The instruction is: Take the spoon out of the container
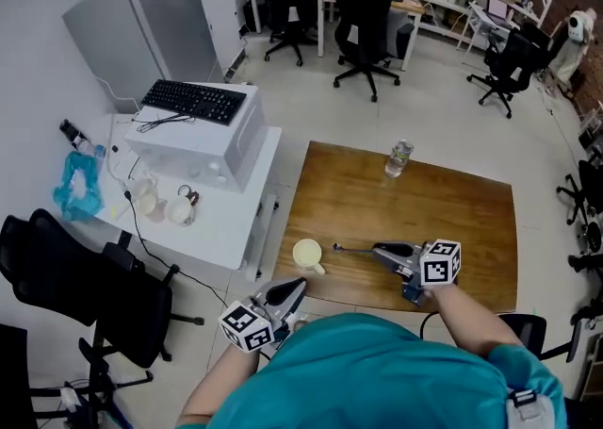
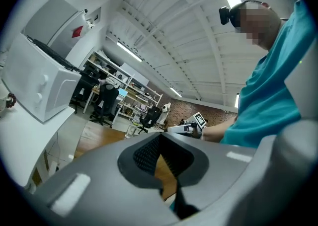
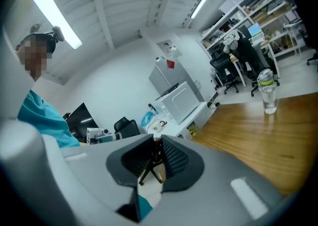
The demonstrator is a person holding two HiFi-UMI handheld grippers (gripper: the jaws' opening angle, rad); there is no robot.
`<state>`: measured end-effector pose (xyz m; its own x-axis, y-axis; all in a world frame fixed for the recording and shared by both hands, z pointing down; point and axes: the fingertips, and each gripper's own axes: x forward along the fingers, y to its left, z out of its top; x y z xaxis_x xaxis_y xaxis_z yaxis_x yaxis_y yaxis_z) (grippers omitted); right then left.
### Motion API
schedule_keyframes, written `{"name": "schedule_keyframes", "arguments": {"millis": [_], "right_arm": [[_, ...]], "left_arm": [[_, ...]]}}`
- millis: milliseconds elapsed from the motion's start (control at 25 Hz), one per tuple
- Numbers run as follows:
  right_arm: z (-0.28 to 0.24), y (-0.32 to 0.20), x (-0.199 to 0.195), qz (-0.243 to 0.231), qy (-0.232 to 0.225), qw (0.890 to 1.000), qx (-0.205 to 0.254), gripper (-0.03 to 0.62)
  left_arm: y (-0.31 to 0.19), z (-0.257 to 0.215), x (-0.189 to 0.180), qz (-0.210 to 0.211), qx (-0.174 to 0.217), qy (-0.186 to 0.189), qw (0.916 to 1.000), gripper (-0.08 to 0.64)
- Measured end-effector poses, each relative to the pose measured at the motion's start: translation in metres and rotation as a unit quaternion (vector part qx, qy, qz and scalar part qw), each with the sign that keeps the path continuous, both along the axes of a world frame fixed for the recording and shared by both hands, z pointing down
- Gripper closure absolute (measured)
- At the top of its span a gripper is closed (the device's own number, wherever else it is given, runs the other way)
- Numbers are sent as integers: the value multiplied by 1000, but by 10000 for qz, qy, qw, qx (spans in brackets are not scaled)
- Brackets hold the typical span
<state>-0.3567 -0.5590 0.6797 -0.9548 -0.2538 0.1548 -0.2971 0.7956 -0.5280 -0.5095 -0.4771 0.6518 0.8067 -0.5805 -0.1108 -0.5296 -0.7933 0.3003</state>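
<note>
Bright ceiling strip lights point(image 3: 54, 16), fisheye-warped gripper views with dark corners.

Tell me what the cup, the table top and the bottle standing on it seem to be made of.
Cup: cream and matte, with a small side handle; ceramic or plastic, the look leaves it open.
Table top: wood or wood veneer, with brown grain streaks and a slight sheen.
Bottle: see-through, probably thin clear plastic.

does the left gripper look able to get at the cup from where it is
Probably yes. The left gripper hangs at the near edge of the table, just short of the cup, with nothing between them. The spoon, clamped in the right gripper, sits off to the cup's right, out of that path.
</note>
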Motion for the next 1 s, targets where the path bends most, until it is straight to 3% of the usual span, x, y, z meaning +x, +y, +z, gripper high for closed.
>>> {"name": "schedule_keyframes", "arguments": {"millis": [160, 280, 440, 720, 1000], "right_arm": [[-12, 44, 84, -62, -237, 9994, 239, 545], [-3, 73, 164, -229, -306, 9985, 385, 545], [4, 117, 260, -393, -190, 9977, 518, 545], [-20, 183, 348, -534, -305, 9973, 412, 545], [-13, 271, 385, -244, -484, 9977, 410, 545]], "left_arm": [[44, -8, 81, -155, 144, -13, 9998, 563], [78, -5, 163, -366, 328, -21, 9988, 561], [126, 6, 257, -565, 136, 146, 9982, 561], [188, -41, 343, -651, 185, 87, 9977, 561], [270, -36, 385, -308, 340, 5, 9989, 563]]}}
